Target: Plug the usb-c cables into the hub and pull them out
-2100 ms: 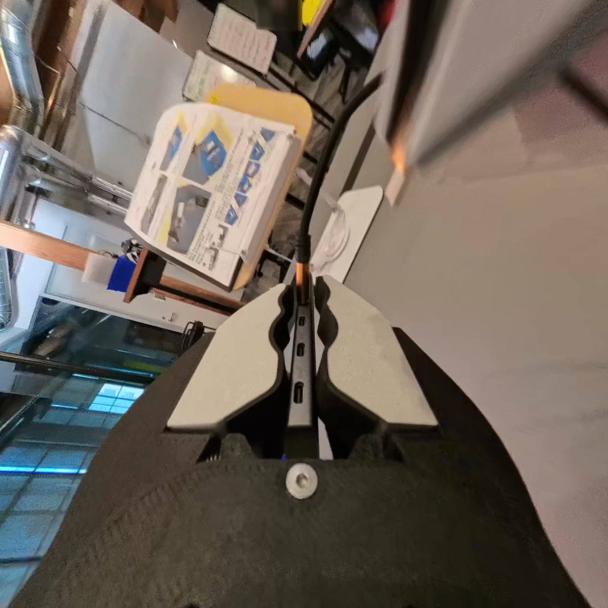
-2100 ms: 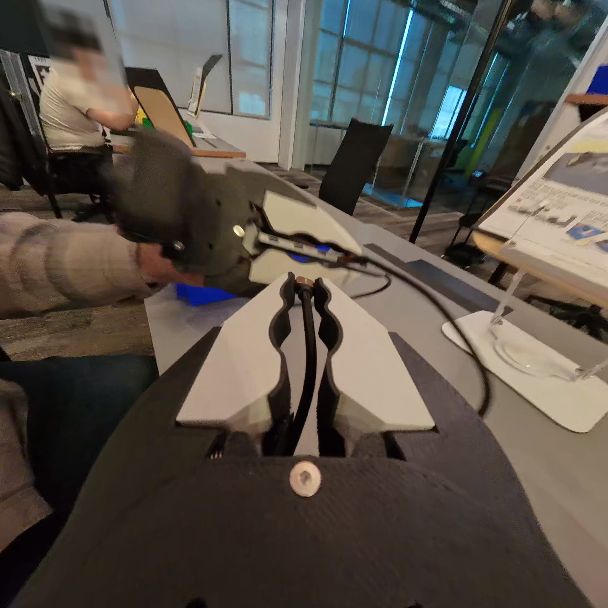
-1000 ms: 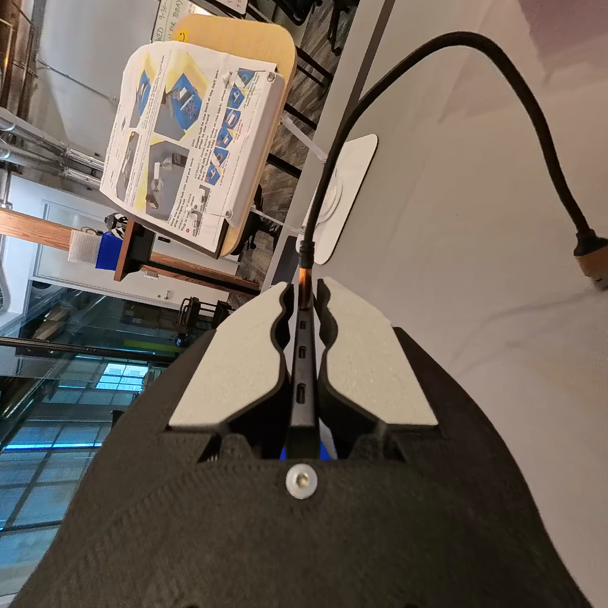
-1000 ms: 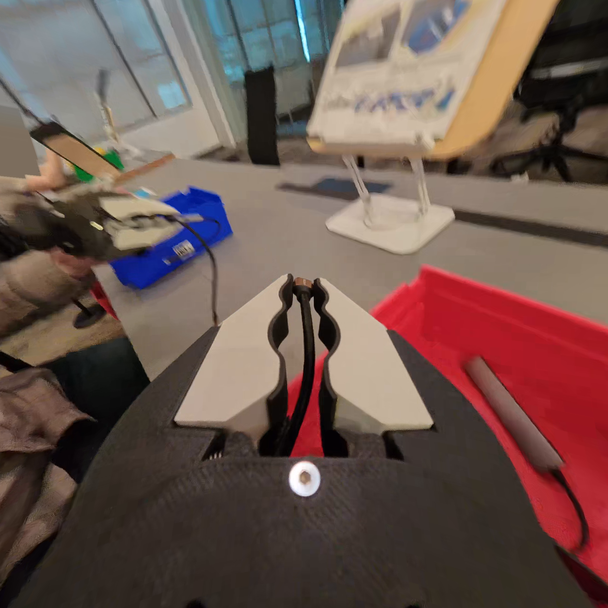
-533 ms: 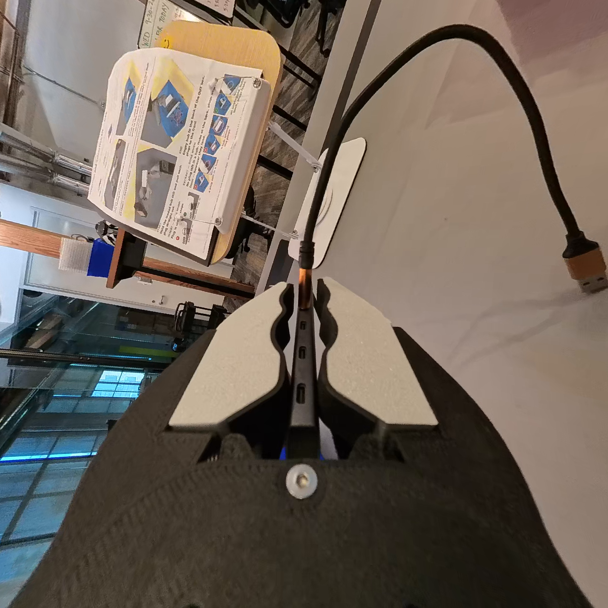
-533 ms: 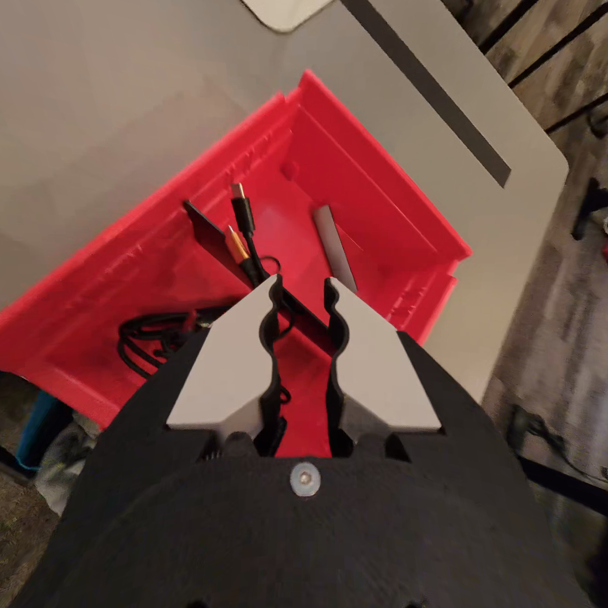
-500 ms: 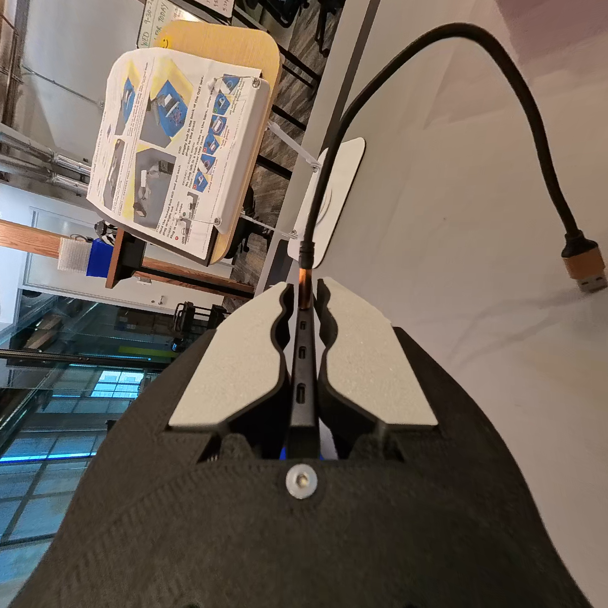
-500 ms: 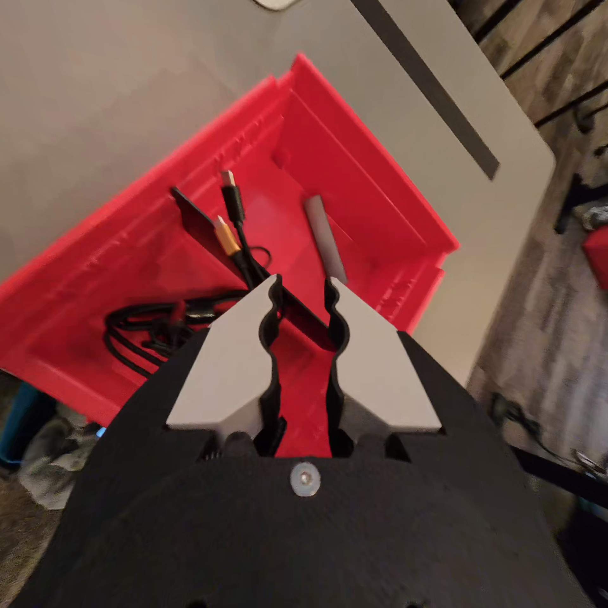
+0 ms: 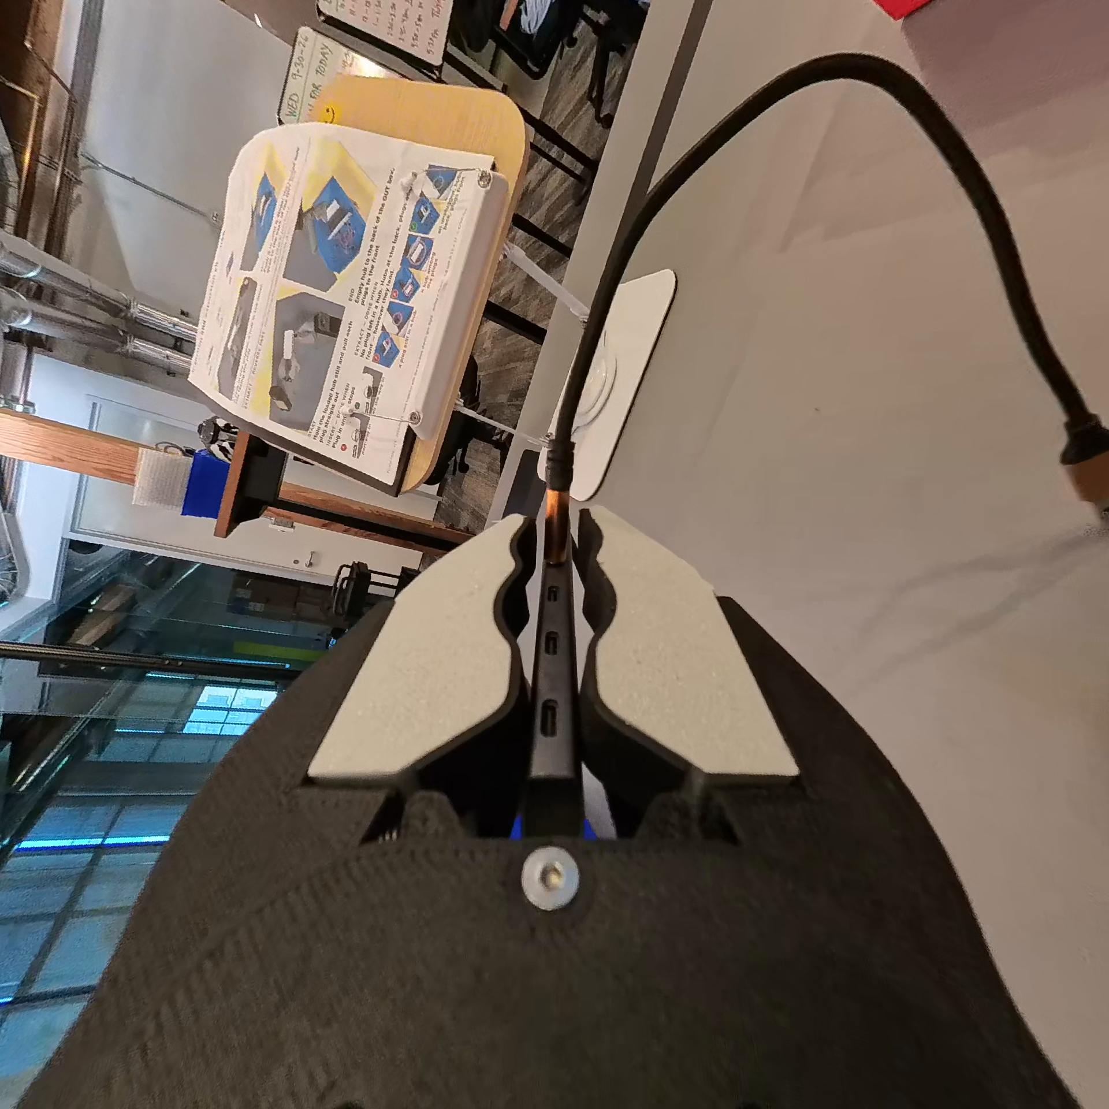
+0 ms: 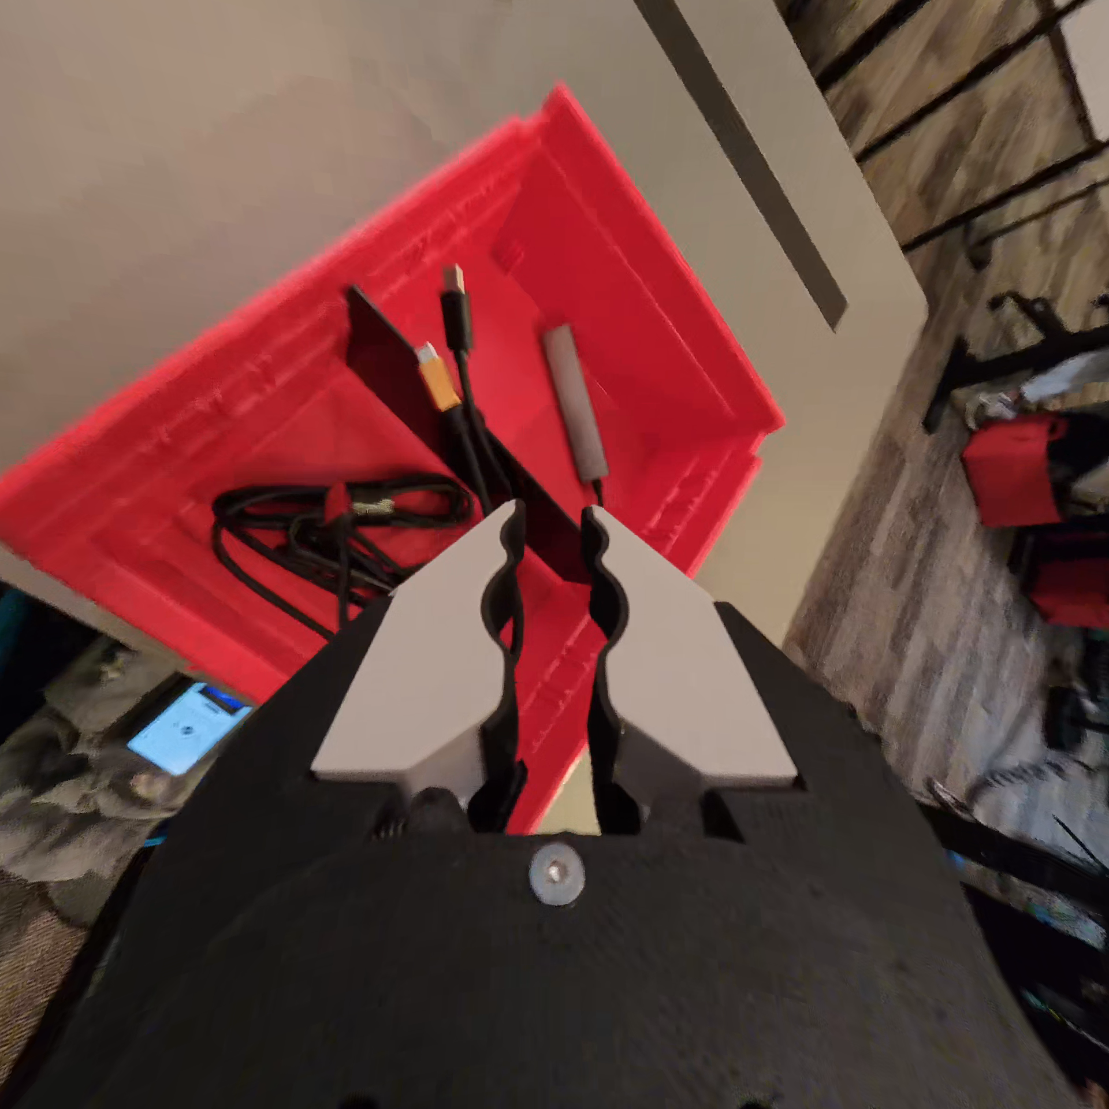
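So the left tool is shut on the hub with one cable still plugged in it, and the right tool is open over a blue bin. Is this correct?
Not fully: the bin is red, as the right wrist view shows. The rest holds: the left tool is shut on the hub with one cable plugged in, and the right tool is open.

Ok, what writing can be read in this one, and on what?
Propped sheet: printed text among pictures, legible, but I don't copy writing out.
Whiteboard behind it: handwritten lines, likewise not copied.
Phone screen: too blurred to read.
Hub, cable, red bin: no writing seen.
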A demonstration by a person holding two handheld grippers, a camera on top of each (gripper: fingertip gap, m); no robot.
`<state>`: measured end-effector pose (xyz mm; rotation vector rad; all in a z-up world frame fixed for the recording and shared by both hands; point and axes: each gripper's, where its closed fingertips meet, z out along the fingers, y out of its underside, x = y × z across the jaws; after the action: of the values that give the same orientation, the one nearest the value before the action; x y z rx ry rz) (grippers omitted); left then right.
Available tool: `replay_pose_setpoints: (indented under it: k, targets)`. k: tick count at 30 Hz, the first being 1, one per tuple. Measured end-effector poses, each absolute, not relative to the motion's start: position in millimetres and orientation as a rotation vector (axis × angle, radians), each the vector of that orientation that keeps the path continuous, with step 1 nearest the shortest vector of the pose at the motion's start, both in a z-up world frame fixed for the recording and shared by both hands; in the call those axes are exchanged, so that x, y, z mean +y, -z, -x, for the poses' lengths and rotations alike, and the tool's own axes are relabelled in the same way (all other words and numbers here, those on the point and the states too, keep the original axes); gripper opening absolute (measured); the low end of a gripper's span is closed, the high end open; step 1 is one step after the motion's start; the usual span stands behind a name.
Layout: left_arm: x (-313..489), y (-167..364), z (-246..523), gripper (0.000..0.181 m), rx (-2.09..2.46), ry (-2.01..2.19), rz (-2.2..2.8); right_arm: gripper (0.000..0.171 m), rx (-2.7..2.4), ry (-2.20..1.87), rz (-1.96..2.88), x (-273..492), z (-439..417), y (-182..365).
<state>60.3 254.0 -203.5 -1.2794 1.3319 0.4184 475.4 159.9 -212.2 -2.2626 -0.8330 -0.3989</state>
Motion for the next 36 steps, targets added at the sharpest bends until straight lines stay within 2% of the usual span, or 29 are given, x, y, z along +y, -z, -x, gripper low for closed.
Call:
replay_pose_setpoints:
  k: [2,5,12,20,26,36]
  targets:
    - [252,200,-62,0.013,1.326,-0.415,1.262,0.018,-0.847,0.506,2.239,162,-481,214]
    - [249,197,-64,0.013,1.329,-0.416,1.235,0.016,-0.859,0.439,2.058,167,-440,187]
    - [242,185,-75,0.013,1.318,-0.426,1.172,0.023,-0.979,-0.355,1.662,148,-244,139]
    - [229,176,-85,0.013,1.354,-0.440,1.083,0.031,-1.060,-0.528,1.594,172,-143,153]
    - [221,182,-99,0.013,1.403,-0.499,1.000,0.028,-1.044,-0.603,1.635,191,-107,172]
    - [214,184,-115,0.013,1.425,-0.526,0.933,0.010,-0.972,-0.844,1.654,201,-100,185]
